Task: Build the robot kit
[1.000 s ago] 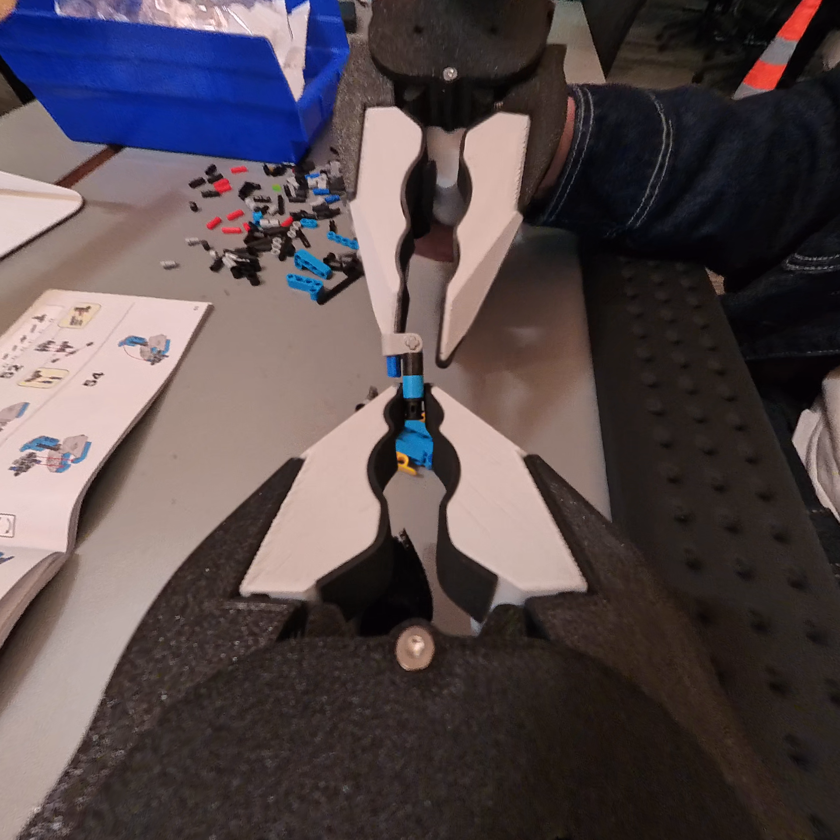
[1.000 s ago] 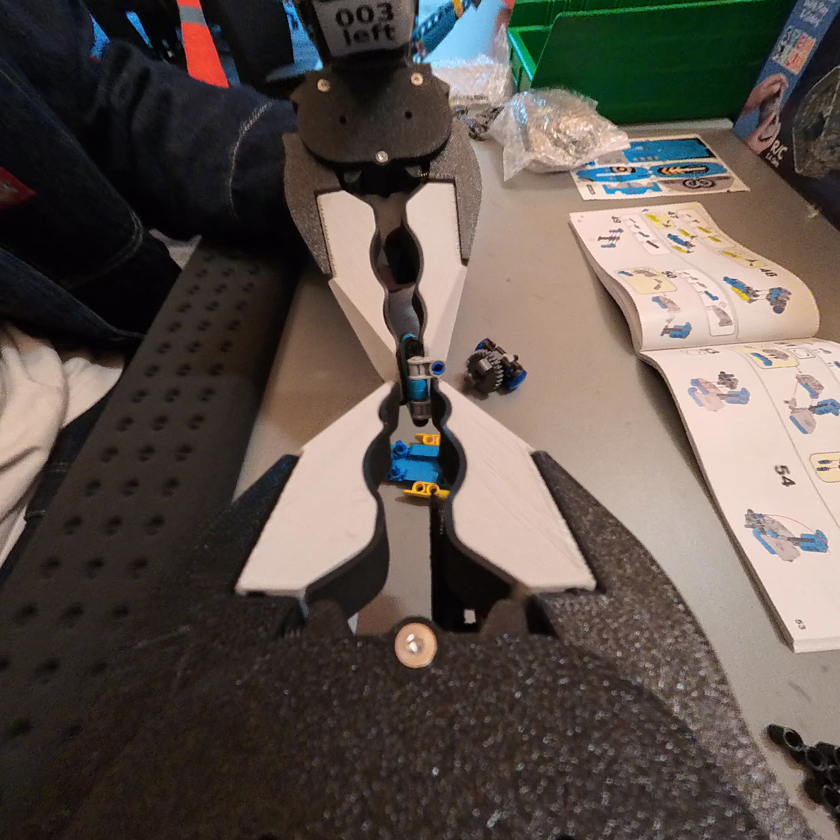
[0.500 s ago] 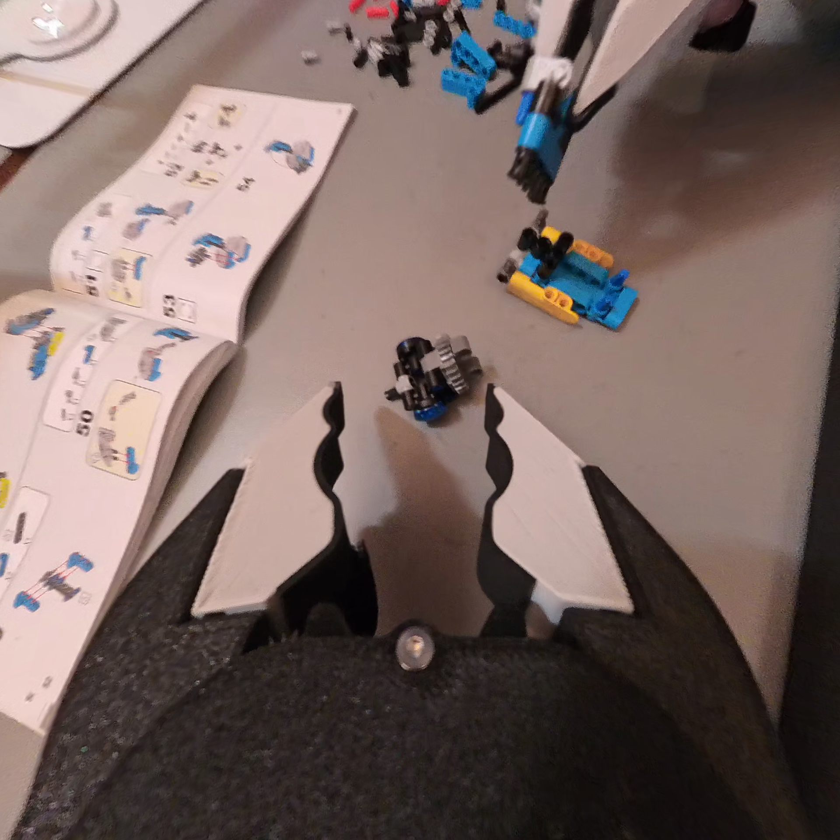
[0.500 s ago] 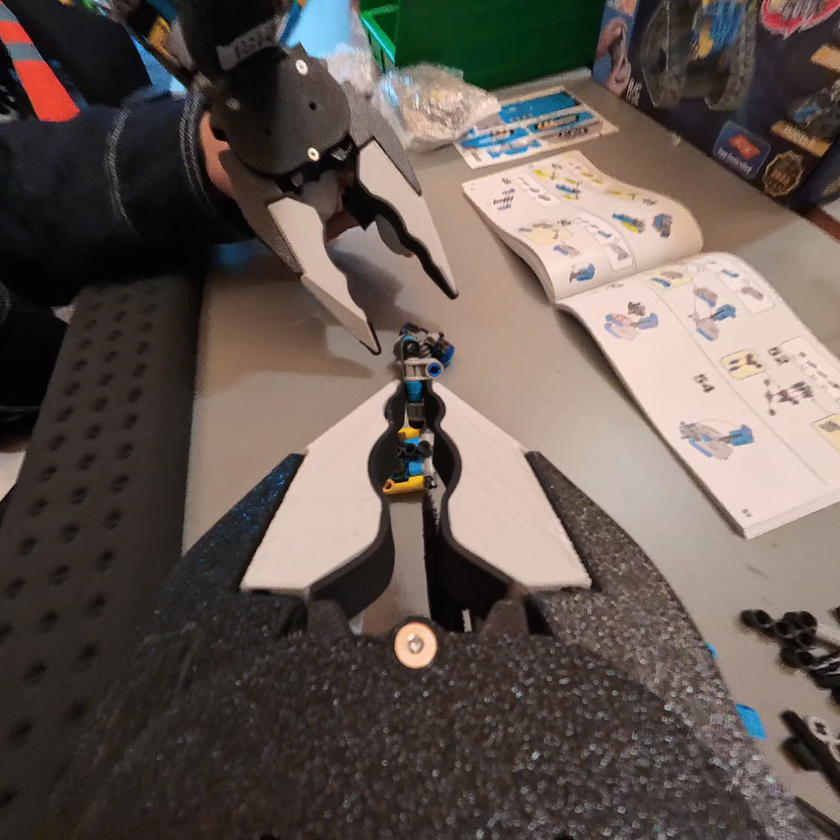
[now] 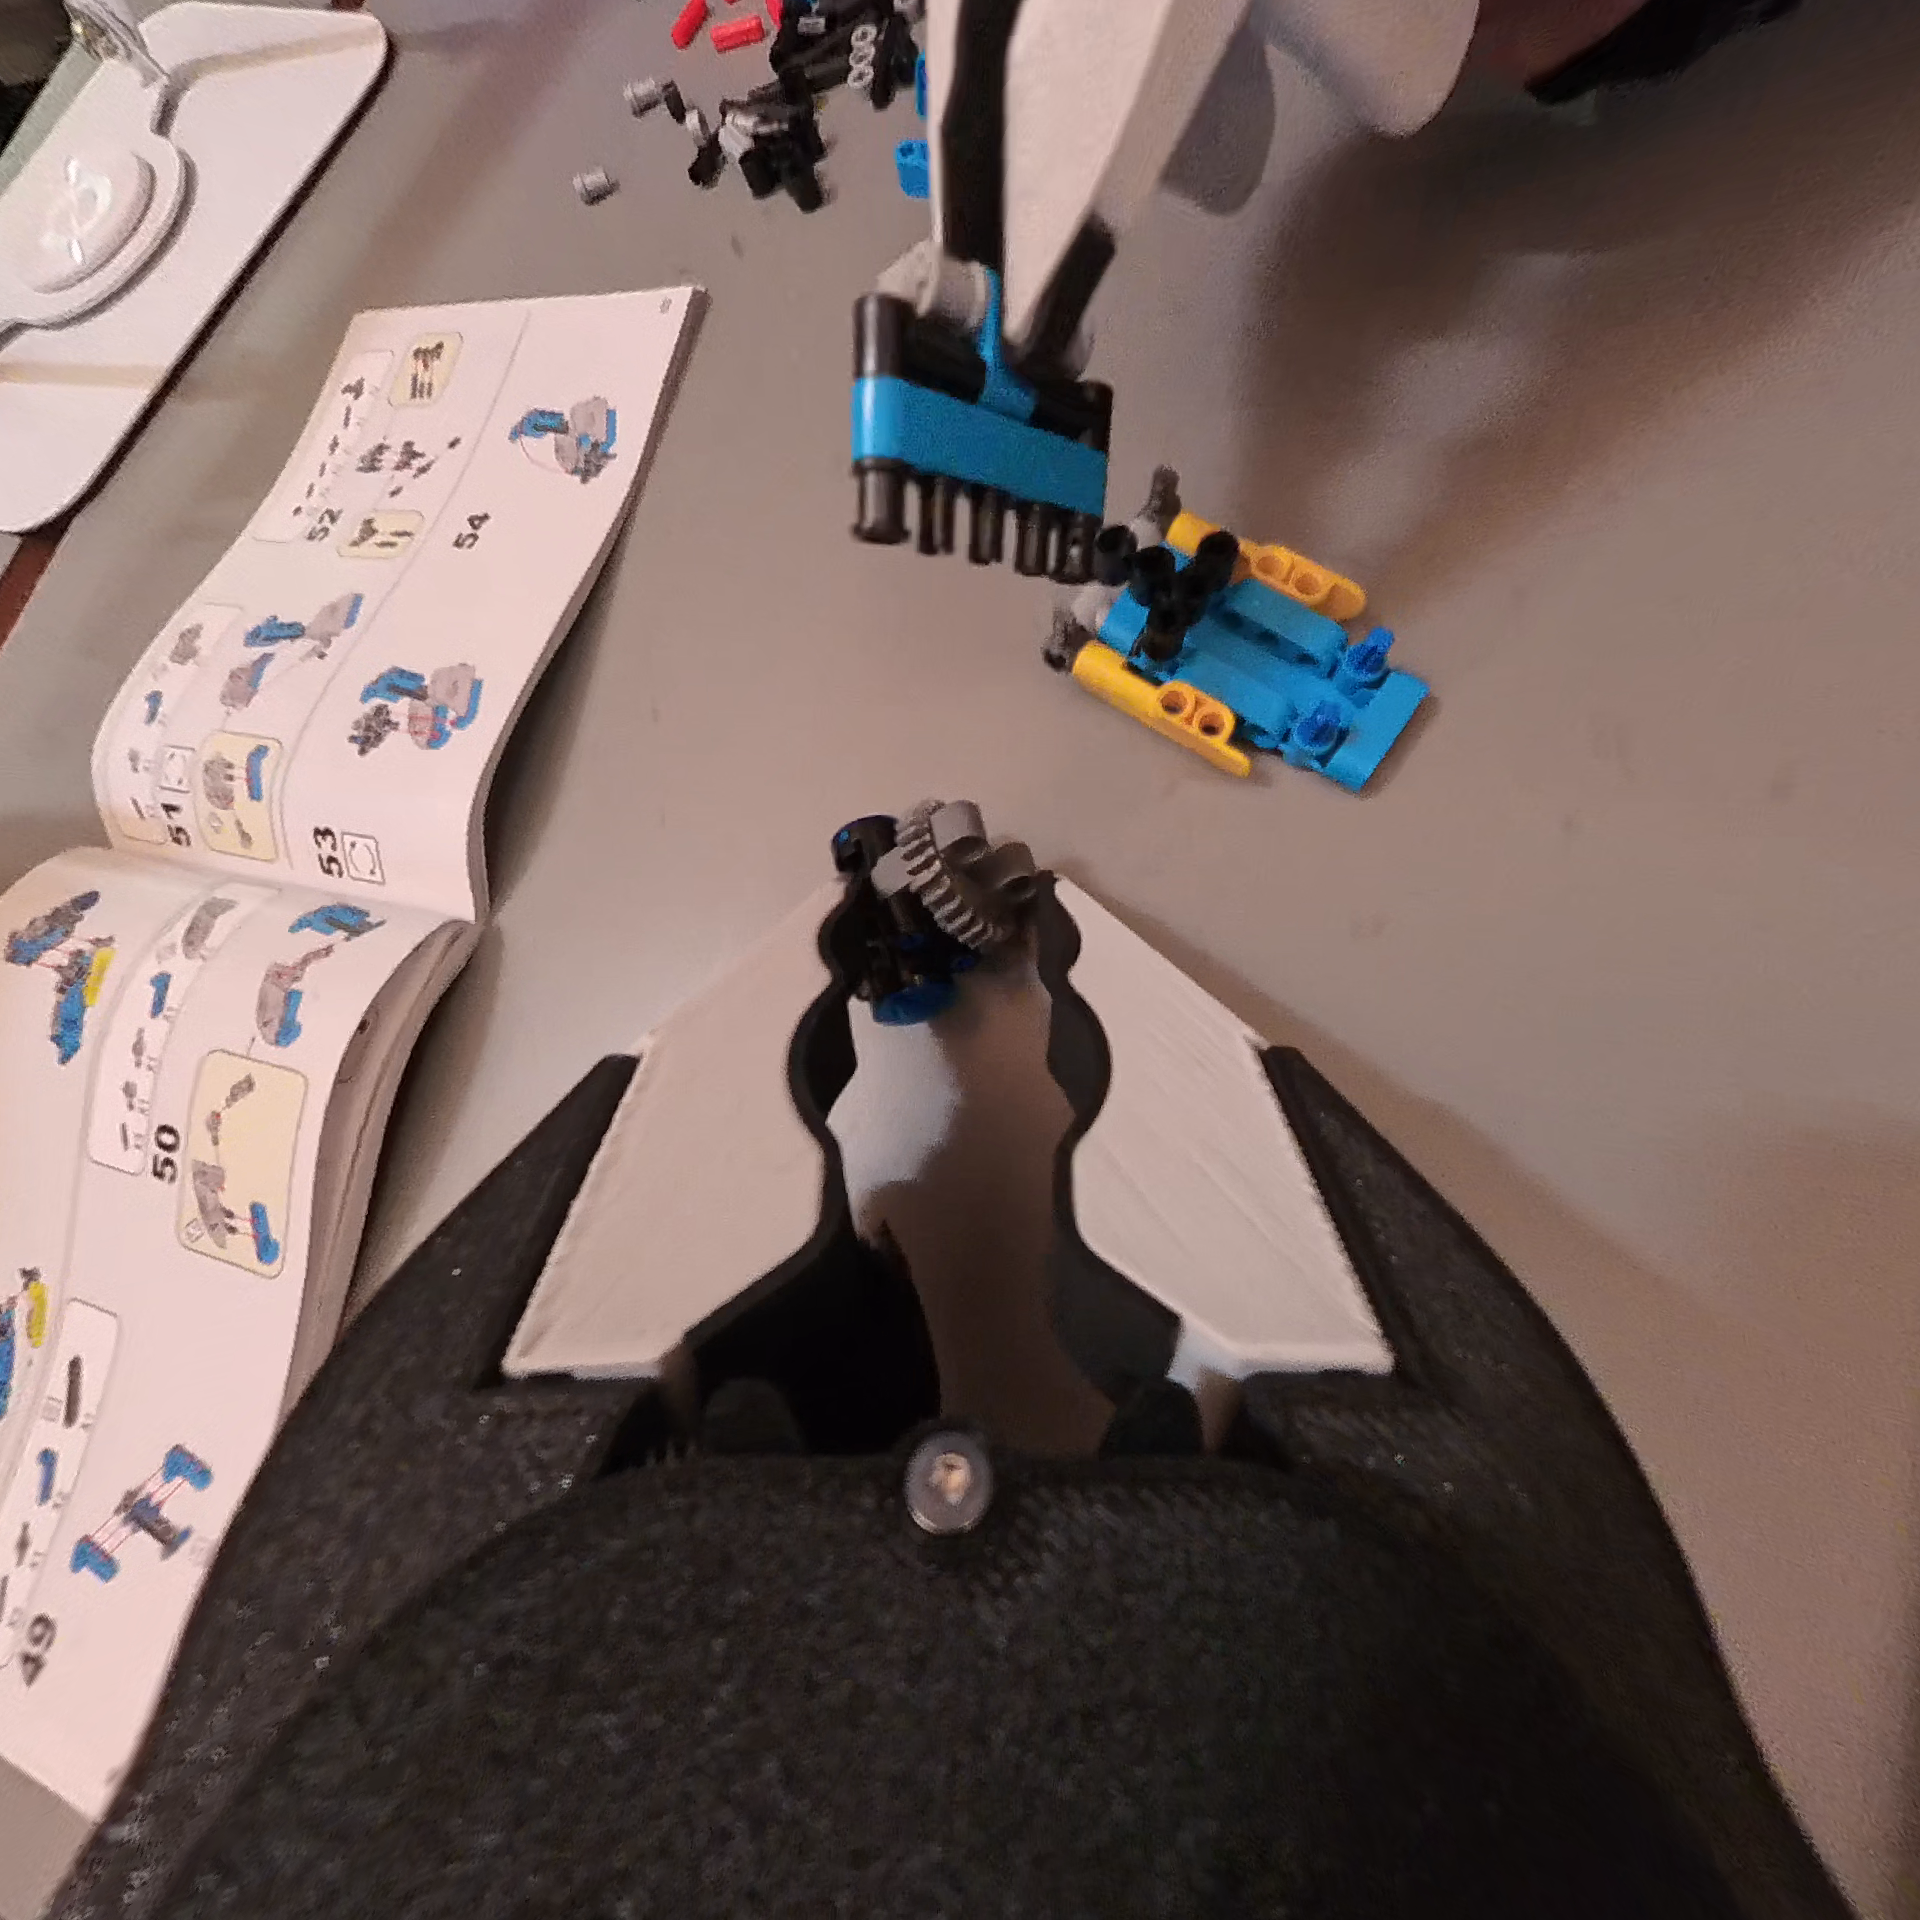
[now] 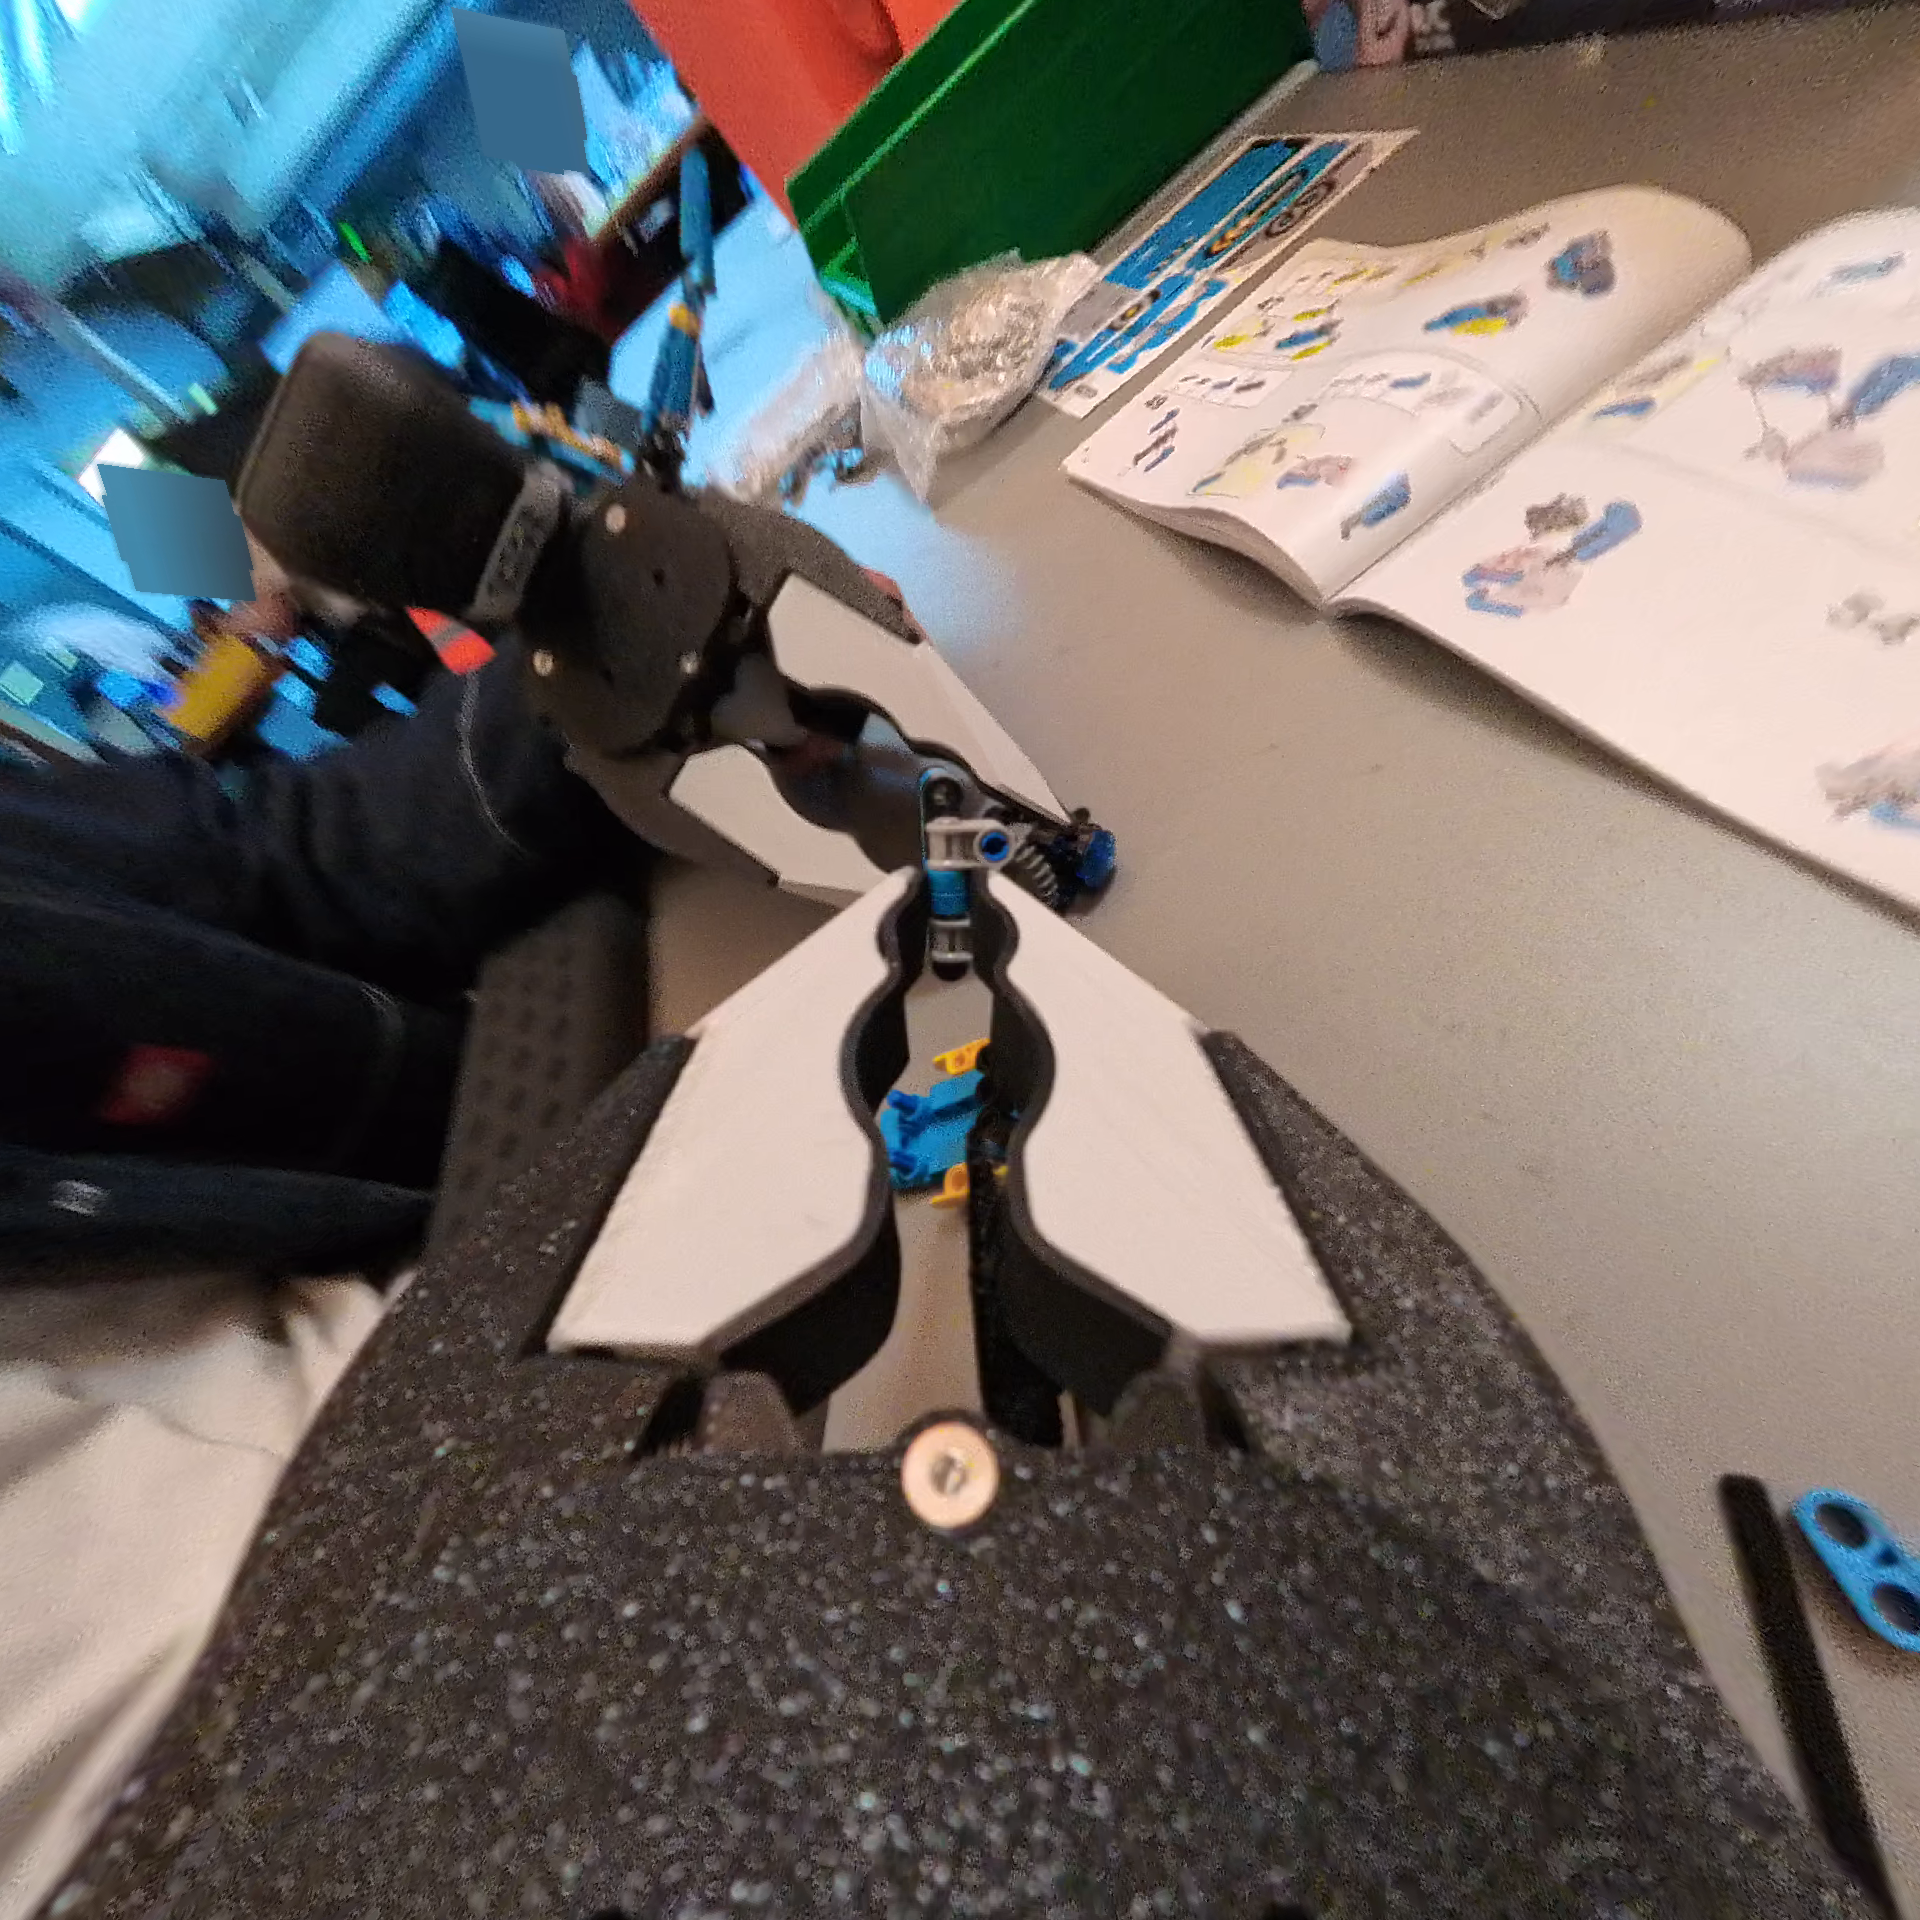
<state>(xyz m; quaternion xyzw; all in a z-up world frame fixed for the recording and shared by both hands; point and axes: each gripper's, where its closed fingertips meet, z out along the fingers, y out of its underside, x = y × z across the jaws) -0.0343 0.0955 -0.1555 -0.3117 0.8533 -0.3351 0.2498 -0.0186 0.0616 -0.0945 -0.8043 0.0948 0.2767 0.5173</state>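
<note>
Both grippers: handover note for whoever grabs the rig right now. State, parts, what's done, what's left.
Left gripper: shut on the small black-and-grey gear assembly, low over the grey table.
Right gripper: shut on the blue-and-black pin beam assembly, held in the air above the table.
Blue-and-yellow frame: flat on the table, untouched, just beside the held beam.
Open instruction booklet lies left of it; loose parts pile farther back.
Done: both sub-assemblies gripped.
Left: none of the three pieces is joined.

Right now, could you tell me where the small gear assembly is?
In the left wrist view, the gear assembly sits between the left gripper fingertips, on the grey table, right of the open instruction booklet.
</note>
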